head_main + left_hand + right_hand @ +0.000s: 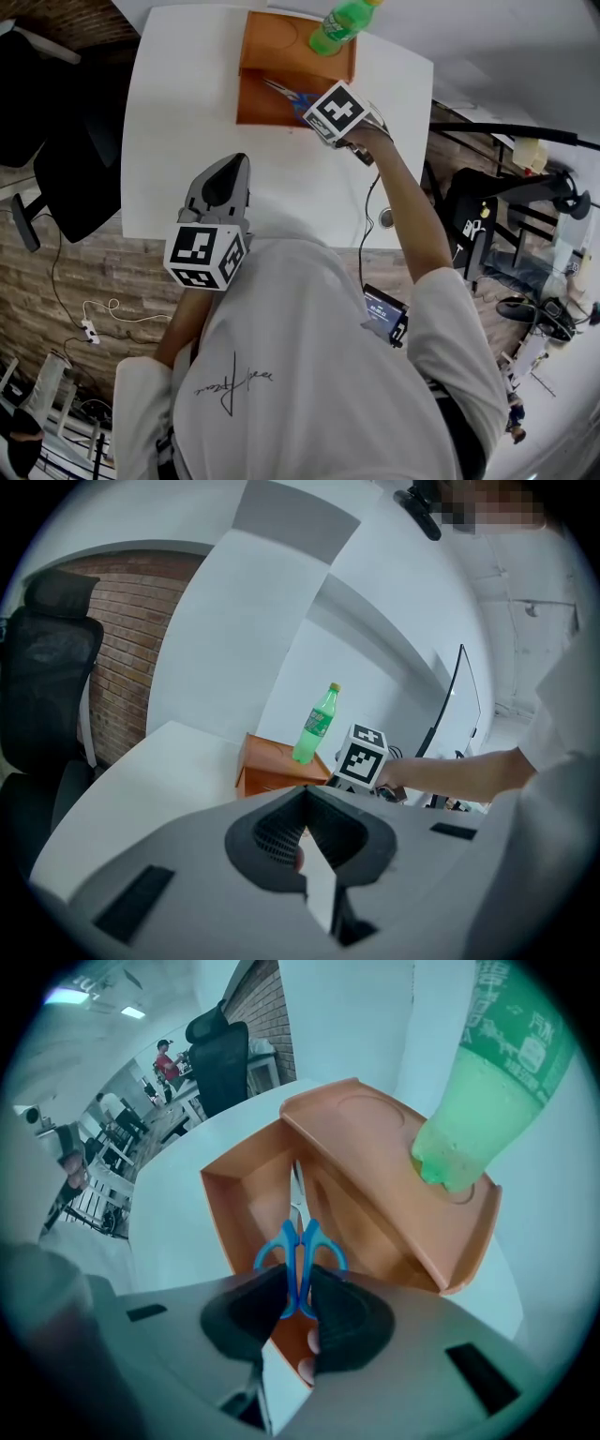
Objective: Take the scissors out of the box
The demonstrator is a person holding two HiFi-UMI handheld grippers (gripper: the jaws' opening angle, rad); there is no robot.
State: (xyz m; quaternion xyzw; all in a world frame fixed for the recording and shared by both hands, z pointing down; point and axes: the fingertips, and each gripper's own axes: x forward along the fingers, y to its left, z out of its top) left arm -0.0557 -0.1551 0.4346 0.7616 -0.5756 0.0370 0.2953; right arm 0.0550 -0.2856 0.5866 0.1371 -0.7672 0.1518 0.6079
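Extraction under way: right claw point(298, 1283) pinched narrow on the blue handles of the scissors point(300, 1241), blades down inside the orange box point(234, 1204) at twelve o'clock on the bench point(187, 112). Left claw point(305, 817) closed, empty, parked at seven o'clock. Next, probably: straight up, clear of the lid point(375, 1147) and green bottle point(487, 1082) at two o'clock.

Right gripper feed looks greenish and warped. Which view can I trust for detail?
Right gripper view: teal cast, heavy fisheye, dark corners; the bottle is slightly soft up close, but the scissors are sharp in the right gripper. Left gripper view: bent edges, less tint. Head view: even light, no glare, but the right gripper covers the scissors' handles.
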